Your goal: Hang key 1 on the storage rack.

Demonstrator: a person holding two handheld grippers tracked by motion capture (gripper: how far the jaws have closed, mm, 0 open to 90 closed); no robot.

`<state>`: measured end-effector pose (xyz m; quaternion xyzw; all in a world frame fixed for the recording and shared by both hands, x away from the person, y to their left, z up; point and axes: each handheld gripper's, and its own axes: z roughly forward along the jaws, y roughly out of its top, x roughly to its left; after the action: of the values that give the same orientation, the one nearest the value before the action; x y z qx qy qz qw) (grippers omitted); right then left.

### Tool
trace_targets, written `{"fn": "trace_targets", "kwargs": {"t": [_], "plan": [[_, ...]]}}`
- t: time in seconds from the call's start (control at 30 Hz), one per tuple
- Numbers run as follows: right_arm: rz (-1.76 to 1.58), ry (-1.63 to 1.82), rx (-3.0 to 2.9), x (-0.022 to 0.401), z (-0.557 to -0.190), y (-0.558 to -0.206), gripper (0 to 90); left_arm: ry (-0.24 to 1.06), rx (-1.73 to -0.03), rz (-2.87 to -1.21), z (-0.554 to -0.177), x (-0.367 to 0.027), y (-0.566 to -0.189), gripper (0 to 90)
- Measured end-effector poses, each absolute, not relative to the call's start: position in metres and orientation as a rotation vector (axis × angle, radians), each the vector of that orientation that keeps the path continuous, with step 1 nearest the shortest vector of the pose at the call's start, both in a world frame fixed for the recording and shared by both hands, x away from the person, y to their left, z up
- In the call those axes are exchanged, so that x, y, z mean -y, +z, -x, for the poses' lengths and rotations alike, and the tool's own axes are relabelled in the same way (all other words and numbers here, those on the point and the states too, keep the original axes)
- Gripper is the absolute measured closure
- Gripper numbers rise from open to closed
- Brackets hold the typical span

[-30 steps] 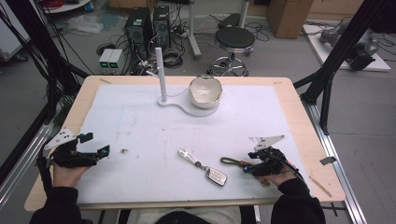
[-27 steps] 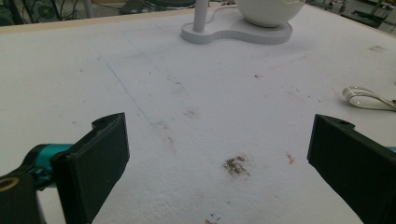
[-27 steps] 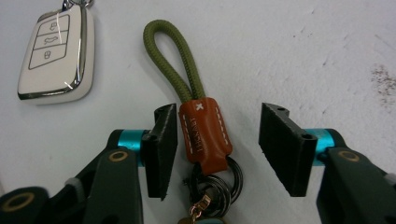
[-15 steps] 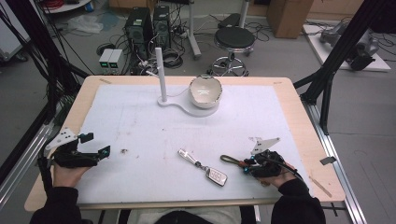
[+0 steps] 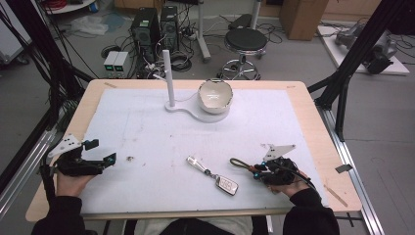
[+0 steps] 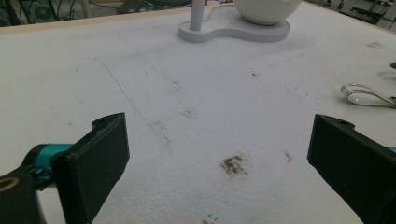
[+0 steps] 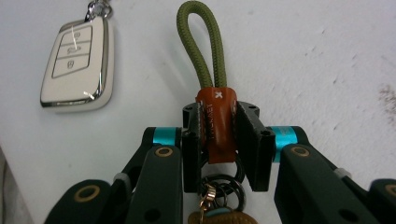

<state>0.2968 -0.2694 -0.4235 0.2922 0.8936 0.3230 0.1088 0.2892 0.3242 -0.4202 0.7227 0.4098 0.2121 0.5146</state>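
We see the right hand-held gripper (image 7: pixel 219 140) low over the white-covered wooden worktop (image 5: pixel 147 127) near its front right corner, its two black jaws clamped on the orange-brown leather tab (image 7: pixel 216 122) of an olive-green cord loop keychain (image 7: pixel 201 44). The loop points away from the jaws and lies along the white sheet; dark metal rings (image 7: pixel 219 179) and a bit of tan leather hang from the tab's near end, between the jaws' arms. In the high view the same loop (image 5: pixel 240 163) sticks out to the left of the right hand-held gripper (image 5: pixel 262 171).

Just beside the loop, apart from it, a white and chrome car key fob (image 7: pixel 77 63) lies flat with its buttons up. In the high view the fob (image 5: pixel 227 185) is joined by a short chain to a clear, shiny strap-like piece (image 5: pixel 195 163) that stretches up and left across the sheet.

The left hand-held gripper (image 5: pixel 100 152) rests at the front left, held in the person's left hand (image 5: pixel 68 176), with its jaws spread wide apart and nothing between them. Ahead of it there is a small brown smudge (image 6: pixel 233 164) on the sheet.

At the far side of the worktop a white bowl (image 5: pixel 215 95) sits on a flat white base (image 5: pixel 195 111) that also carries a thin upright white post (image 5: pixel 169 78).
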Motion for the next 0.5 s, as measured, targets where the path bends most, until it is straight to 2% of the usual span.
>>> {"fn": "trace_targets", "kwargs": {"t": [0.5], "plan": [[-0.825,1.002,-2.584,0.255,-0.311,-0.395,72.6,0.508,-0.981,-1.731,-0.288,-0.323,-0.42,6.0]]}}
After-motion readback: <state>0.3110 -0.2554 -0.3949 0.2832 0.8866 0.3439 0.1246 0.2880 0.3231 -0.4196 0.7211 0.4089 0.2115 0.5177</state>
